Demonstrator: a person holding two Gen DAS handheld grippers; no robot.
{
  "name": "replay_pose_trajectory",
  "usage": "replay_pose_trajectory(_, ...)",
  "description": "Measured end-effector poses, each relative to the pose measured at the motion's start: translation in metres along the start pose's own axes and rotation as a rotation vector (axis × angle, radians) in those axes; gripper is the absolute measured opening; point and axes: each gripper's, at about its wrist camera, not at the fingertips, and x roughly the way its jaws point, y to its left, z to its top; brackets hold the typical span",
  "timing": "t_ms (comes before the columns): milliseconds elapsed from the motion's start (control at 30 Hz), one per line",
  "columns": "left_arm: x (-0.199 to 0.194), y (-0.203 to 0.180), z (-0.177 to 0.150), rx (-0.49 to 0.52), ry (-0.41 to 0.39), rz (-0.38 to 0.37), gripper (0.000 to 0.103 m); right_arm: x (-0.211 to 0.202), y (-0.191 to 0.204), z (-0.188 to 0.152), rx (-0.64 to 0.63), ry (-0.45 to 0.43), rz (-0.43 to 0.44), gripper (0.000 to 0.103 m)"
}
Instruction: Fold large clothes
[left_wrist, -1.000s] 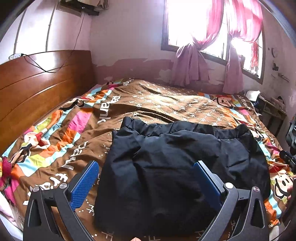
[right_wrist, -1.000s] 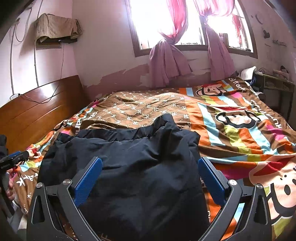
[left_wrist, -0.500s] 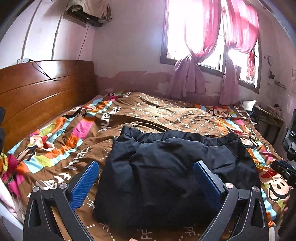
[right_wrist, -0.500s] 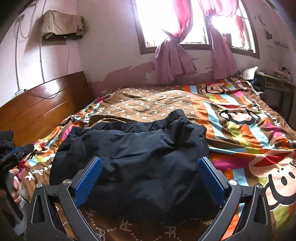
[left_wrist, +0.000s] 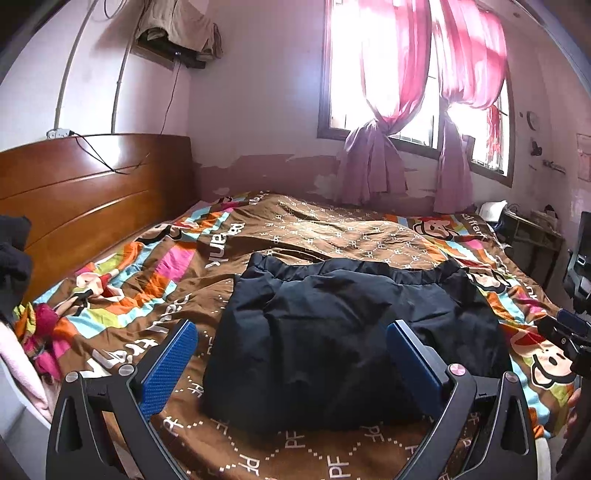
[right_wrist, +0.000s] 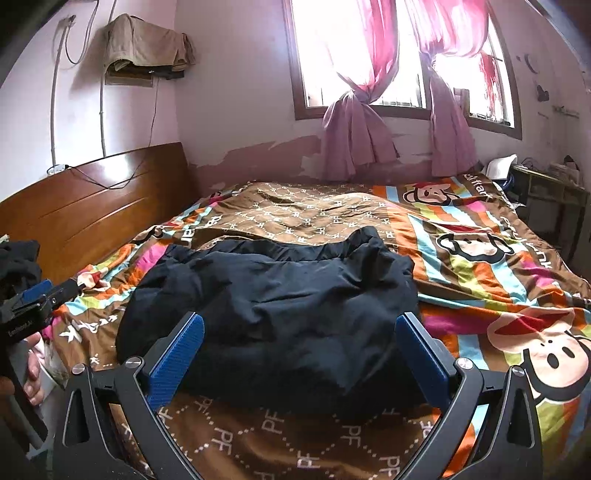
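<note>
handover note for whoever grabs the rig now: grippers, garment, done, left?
Left hand-held gripper: open, empty, held short of the garment's near edge.
Right hand-held gripper: open, empty, likewise short of it.
Black garment: lies in a compact folded bundle on the patterned bedspread, elastic hem toward the window.
Done: it looks folded, though puffy and uneven.
Left: probably just flatten or square it, or move on to another garment.

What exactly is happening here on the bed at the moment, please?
A person is folding a large black garment on a cartoon-print bedspread. It lies bunched into a compact bundle, its elastic edge toward the window. The left claw and right claw are both open, above its near edge, gripping nothing.
</note>
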Motion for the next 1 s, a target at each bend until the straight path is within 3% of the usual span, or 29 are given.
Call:
replay_pose_trajectory(433, -0.034, -0.004, -0.035, 0.038, -0.029, 0.007, 0.103, -0.028, 0.028, -0.031, -0.031, -0.001, -0.011, 0.102)
replay_pose_trajectory(733, -0.039, 0.001, -0.059, 0.05, -0.042, 0.025, 0.103, -0.03, 0.037, -0.058, -0.035, 0.022, -0.019, 0.102)
replay_pose_trajectory(1000, -0.041, -0.003, -0.072, 0.076, -0.053, 0.037, 0.103, -0.031, 0.036, -0.07, -0.028, -0.011, -0.023, 0.102)
